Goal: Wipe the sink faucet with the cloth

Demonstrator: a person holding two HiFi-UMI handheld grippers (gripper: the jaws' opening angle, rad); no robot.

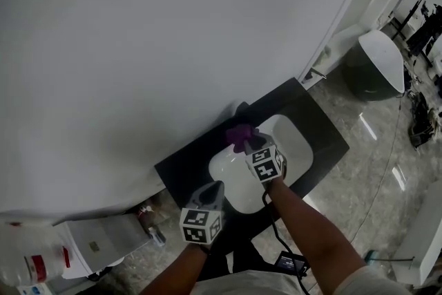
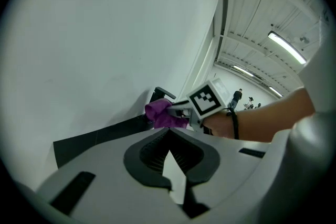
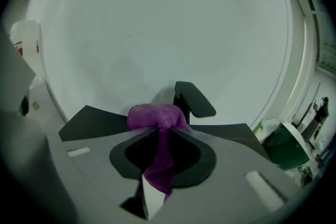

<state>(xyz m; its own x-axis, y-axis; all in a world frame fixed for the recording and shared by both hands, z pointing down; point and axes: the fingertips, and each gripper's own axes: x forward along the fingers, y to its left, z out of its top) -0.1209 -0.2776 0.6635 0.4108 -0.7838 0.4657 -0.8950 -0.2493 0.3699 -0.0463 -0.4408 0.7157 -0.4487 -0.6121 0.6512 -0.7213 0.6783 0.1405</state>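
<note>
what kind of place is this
Probably a washroom setup inside a larger hall: a white sink in a black counter, a black faucet against the wall, a purple cloth beside it.

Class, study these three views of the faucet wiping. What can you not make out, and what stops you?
- Base of the faucet: right gripper view, covered by the purple cloth.
- Most of the faucet: head view, behind the cloth and the right gripper.
- Middle of the sink: head view, under the right gripper and forearm.
- Whether the cloth touches the faucet: no view settles it.
</note>
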